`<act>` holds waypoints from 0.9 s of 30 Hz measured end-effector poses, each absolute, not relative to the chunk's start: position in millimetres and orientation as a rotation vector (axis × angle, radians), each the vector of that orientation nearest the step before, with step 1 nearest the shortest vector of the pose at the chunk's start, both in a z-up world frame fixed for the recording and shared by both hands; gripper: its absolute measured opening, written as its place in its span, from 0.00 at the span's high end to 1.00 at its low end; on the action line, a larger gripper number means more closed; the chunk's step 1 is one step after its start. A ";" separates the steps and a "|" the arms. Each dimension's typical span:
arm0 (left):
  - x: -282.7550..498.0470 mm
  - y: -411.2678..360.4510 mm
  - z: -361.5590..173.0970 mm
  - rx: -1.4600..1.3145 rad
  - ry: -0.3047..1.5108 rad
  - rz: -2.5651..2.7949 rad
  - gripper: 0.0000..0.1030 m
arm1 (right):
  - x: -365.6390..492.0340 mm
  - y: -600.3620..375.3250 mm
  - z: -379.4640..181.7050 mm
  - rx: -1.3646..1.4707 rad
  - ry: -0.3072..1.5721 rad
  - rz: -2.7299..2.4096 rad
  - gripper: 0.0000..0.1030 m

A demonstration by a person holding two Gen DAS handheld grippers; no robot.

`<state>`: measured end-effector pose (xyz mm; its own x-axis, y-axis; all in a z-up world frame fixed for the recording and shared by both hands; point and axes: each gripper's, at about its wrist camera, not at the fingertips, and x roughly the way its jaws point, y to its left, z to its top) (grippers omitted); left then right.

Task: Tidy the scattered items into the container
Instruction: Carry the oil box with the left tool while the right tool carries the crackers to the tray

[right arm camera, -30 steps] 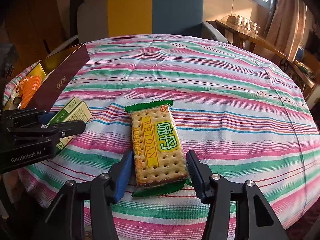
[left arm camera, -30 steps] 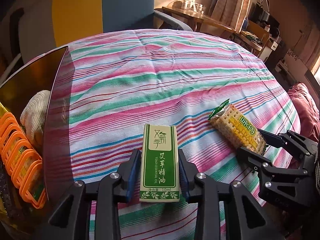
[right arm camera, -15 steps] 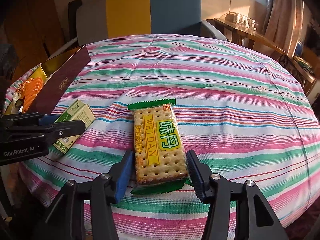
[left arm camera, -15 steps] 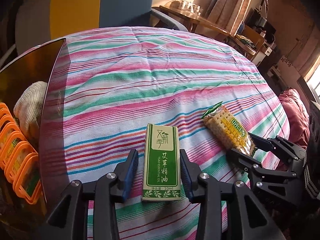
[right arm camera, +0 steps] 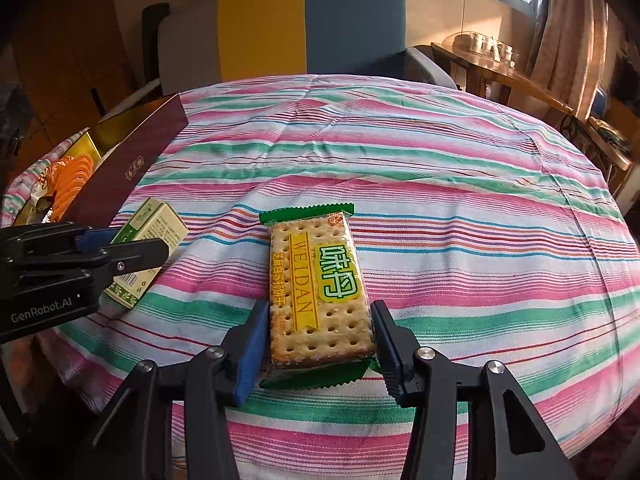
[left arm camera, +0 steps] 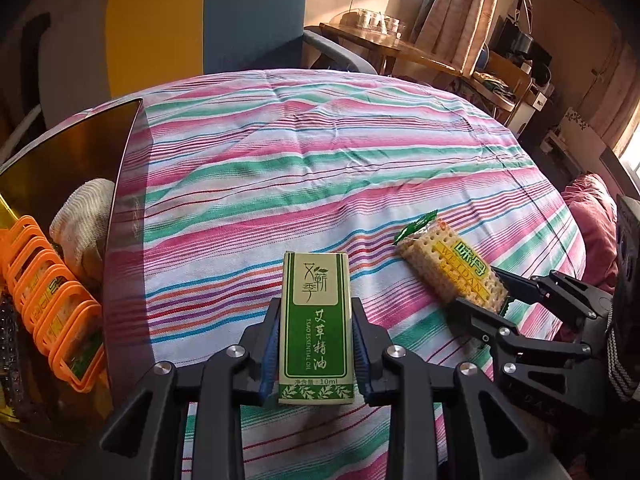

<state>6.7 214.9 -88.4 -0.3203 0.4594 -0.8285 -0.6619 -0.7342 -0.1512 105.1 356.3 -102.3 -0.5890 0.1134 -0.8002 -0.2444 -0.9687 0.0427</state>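
The essential oil box [left arm camera: 316, 328] is a slim green and cream carton printed with leaf motifs and "10ml" at its near end. It lies flat on the striped tabletop [left arm camera: 320, 168], its long axis running near to far, the cream-topped end pointing far. The left claw [left arm camera: 316, 344] is closed narrow on it, both blue pads pressed against the carton's long sides around its near half.

To the right lies the cracker packet [right arm camera: 320, 292], a clear wrapper showing pale, dotted crackers, with a yellow band reading "WEIDAN" and crimped green ends. In the right wrist view its long axis also runs near to far, tilted slightly. The right claw [right arm camera: 320, 344] is closed on its near end, the pads touching both long edges.

Seen from the right wrist camera, the essential oil box [right arm camera: 148, 256] sits left of the packet, apart from it, angled with its far end leaning right, and the left claw's black fingers cover part of it.

At the far left stands the container [left arm camera: 124, 216], a dark maroon box with a gold inner wall. Inside it are a row of orange rimmed packs [left arm camera: 52, 304] and a pale knitted cloth [left arm camera: 86, 220]. The container's right wall rises between the carton and the inside. Beyond the tabletop stands a yellow and blue chair [right arm camera: 308, 20].
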 end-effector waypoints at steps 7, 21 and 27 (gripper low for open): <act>10.9 205.1 -69.0 -1.144 0.244 2.112 0.70 | 99.5 346.3 -90.7 -1.285 0.186 2.635 0.52; -4.9 144.3 -28.3 -1.067 0.107 2.261 0.70 | 56.0 304.7 -40.3 -1.183 0.158 2.822 0.52; -27.1 93.8 -26.0 -1.098 0.022 2.379 0.70 | 18.3 259.1 -26.8 -1.198 0.126 2.949 0.52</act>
